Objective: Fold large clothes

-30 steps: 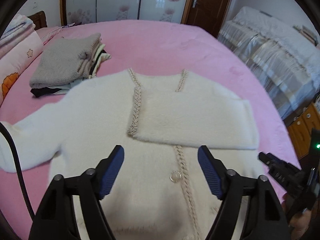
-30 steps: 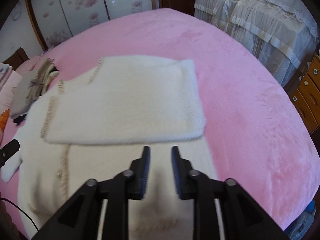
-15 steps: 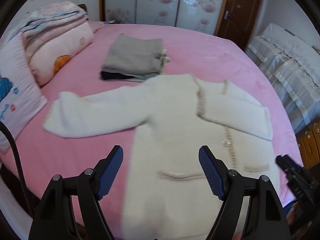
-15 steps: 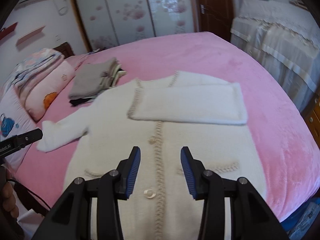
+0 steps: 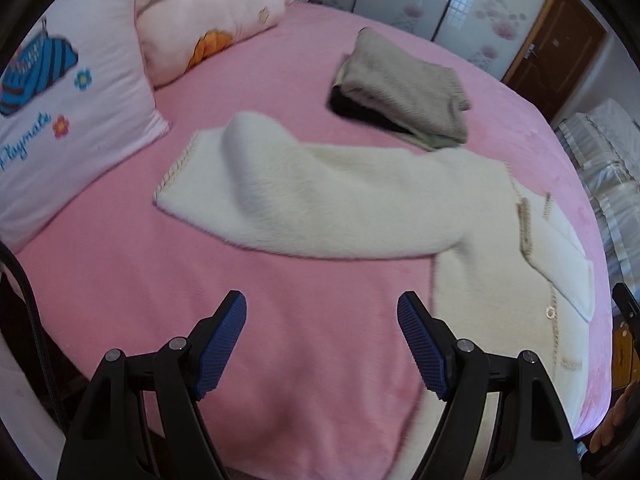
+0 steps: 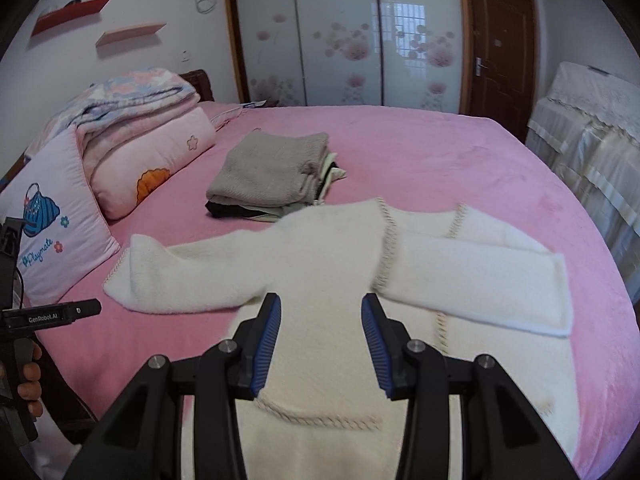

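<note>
Reading "Playmate": pillow (image 6: 60, 248) print

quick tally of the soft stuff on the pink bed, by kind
Fluffy cream button-front cardigan, spread flat with one sleeve folded across: 1
Stack of folded clothes, grey knit on top: 1
Pillows, a pink embroidered square and a pale pink bolster with an orange flower: 2
Folded floral quilt: 1
Total: 5

fingers (image 5: 221, 346): blue ribbed pads | black frames, silver screws | "GenRobot.AI" marking
</note>
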A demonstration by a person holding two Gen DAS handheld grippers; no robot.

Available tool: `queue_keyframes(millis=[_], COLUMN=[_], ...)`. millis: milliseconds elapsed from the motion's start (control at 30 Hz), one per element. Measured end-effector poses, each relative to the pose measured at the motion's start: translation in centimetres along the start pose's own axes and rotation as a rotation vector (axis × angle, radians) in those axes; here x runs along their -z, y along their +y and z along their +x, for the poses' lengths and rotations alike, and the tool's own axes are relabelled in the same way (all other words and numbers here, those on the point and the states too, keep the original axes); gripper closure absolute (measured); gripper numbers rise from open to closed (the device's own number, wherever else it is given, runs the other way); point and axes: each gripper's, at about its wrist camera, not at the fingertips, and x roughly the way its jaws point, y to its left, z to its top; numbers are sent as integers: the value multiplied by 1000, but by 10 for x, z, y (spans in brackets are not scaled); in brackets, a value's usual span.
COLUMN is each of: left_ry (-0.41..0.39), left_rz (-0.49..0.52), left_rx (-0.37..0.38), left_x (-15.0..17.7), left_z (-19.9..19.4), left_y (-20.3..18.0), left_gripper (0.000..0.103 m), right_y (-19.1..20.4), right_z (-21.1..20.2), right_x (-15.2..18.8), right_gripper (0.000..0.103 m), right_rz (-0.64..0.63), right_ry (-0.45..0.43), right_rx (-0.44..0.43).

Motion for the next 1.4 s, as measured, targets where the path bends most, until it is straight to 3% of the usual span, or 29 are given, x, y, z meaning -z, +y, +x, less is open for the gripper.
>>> queue_keyframes(millis=[167, 400, 500, 567, 733, 767, 800, 833, 900, 967, 1133, 1267, 1400], left_ry=[74, 68, 98, 116, 62, 47, 29, 18, -13, -38, -176, -277, -319], left_rz=[-135, -283, -306, -330, -333, -330, -328, -325, -319, -322, -236, -121, 80], left_rx=[72, 110, 38, 34, 10, 0, -11, -18, -57, -84, -114, 11, 148], left_x=[-12, -32, -39, -40, -40, -40, -41, -42, -47, -53, -66, -72, -55], left_z=[58, 107, 130, 145, 153, 153, 152, 152, 148, 144, 95, 50, 27], left_y=[48, 87, 94, 98, 90, 88, 85, 83, 81, 75, 31, -40, -139], left_gripper=[26, 27, 27, 27, 28, 37, 54, 62, 95, 96, 97, 96, 96], right_y=[31, 57, 57, 55, 50, 48, 46, 46, 43, 40, 22, -6, -43], right_z=[52, 94, 106, 114, 129, 131, 133, 134, 136, 136, 125, 111, 93], right_x=[3, 21, 26, 28, 32, 33, 34, 35, 37, 38, 38, 36, 36], right_gripper=[61, 61, 61, 61, 61, 61, 61, 61, 61, 61, 61, 61, 61], right_rz=[11, -17, -8, -2, 3, 8, 14, 18, 23, 24, 29, 81, 149], right_ry=[86, 157, 180, 192, 211, 214, 217, 219, 222, 222, 193, 162, 123], right_rx=[-47, -68, -67, -66, -54, -55, -58, -60, -62, -62, -45, -28, 8])
